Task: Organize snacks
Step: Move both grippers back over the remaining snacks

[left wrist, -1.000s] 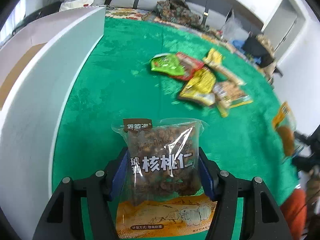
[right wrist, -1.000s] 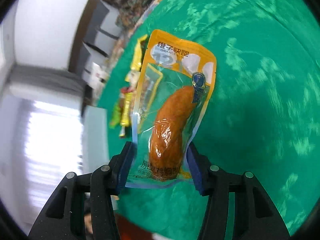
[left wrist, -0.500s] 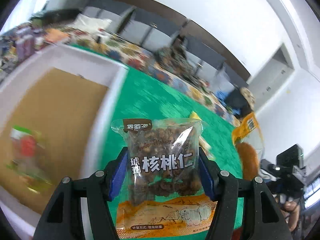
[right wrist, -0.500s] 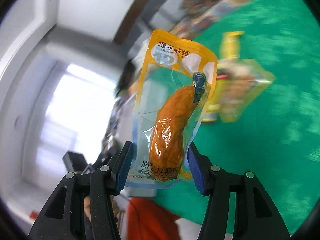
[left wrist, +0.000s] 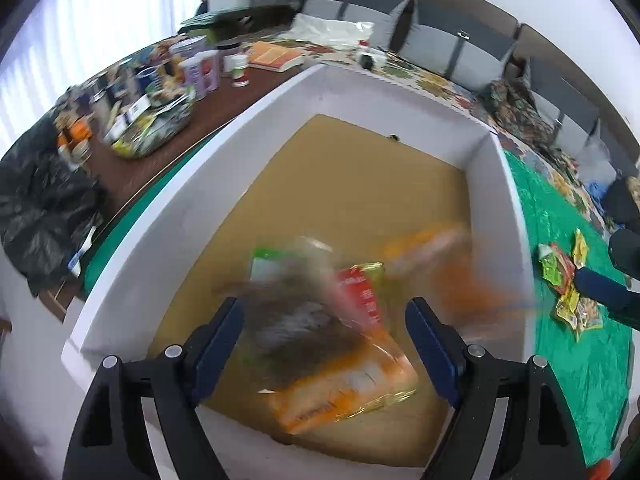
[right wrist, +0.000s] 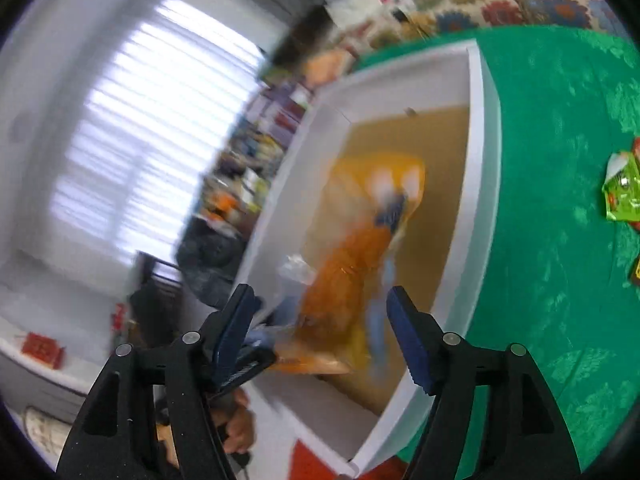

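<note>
My left gripper [left wrist: 324, 332] is open above the white box [left wrist: 360, 92] with a brown floor. The walnut snack bag [left wrist: 320, 344] is blurred and falling free between the open fingers into the box. My right gripper [right wrist: 320, 320] is also open over the same box [right wrist: 476, 160]. The orange chicken-leg packet [right wrist: 352, 264] is blurred, dropping free from it; it also shows in the left wrist view [left wrist: 440, 256]. A red and green packet [left wrist: 360, 292] lies on the box floor.
Several snack packets [left wrist: 568, 288] lie on the green cloth [left wrist: 572, 360] right of the box; a green one [right wrist: 620, 188] shows in the right wrist view. A brown table with jars and cans [left wrist: 168, 80] stands left of the box.
Both grippers swung from over the green cloth to above the white box. Both opened and let go of their packets, which are now falling into the box.
</note>
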{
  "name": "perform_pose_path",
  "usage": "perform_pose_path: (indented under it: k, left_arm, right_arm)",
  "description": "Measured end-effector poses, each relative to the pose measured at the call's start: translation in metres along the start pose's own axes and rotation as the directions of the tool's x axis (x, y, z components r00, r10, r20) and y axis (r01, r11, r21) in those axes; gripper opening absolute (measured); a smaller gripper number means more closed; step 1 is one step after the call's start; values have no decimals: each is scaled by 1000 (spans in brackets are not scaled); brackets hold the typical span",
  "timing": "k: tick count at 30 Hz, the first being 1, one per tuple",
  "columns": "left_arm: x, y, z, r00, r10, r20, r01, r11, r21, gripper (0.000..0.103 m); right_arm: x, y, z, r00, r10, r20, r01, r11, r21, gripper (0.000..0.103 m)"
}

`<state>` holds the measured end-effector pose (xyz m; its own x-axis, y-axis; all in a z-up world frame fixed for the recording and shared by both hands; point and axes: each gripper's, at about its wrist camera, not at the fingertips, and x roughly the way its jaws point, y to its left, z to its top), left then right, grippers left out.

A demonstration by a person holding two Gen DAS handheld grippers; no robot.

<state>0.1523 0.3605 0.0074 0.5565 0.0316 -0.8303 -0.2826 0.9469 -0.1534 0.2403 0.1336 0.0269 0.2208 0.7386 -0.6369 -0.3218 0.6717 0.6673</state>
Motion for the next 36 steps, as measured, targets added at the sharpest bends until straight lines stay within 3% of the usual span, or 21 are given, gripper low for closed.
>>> perform_pose_path:
  k: [4,7,8,11,12,15,18,22,26,29,31,36]
  left_arm:
    - [-17,-2,-11,998,-34,46,35,999,-21,84]
    - [-31,-35,-18,988,-136,70,137,991,-11,88]
    - [-34,-47,-18,983,-170,71,170,985,0,93]
    - [-40,-106,-29,957,-281,66,278,959,54,102]
    - [-39,-130,-35,947,-316,56,311,947,77,102]
    - [-27,-194,-54,925,-380,3,375,916,143,102]
    - [6,-252,-83,939,-337,-68,343,906,246,102]
    - [62,-298,-115,970,-222,-100,243,891,384,102]
    - [98,-305,-117,984,-154,-90,176,916,361,102]
    - [105,-306,-117,992,-121,-40,127,934,333,102]
    - [108,-311,-121,996,-83,-12,82,923,375,103]
    - [110,-307,-123,994,-105,-2,98,917,387,103]
  right_arm:
    - [-25,-12,-12,994,-80,76,86,993,-79,74]
    - [-64,-39,-34,958,-213,191,237,965,-109,74]
    - [-83,-63,-47,926,-285,247,316,944,-96,74]
    - [-131,-142,-89,791,-510,338,533,845,29,74]
    - [-148,-177,-105,730,-601,326,602,791,110,74]
    - [-187,-255,-143,630,-740,235,688,673,272,75]
    - [-226,-307,-165,547,-813,198,728,579,368,75]
    - [-250,-345,-153,502,-845,184,745,530,405,75]
    - [-250,-360,-123,473,-861,185,780,507,366,80]
    - [-254,-372,-116,464,-859,218,773,513,374,85]
    - [-255,-378,-113,465,-853,238,768,522,372,88]
    - [-254,-379,-119,466,-852,237,769,523,368,88]
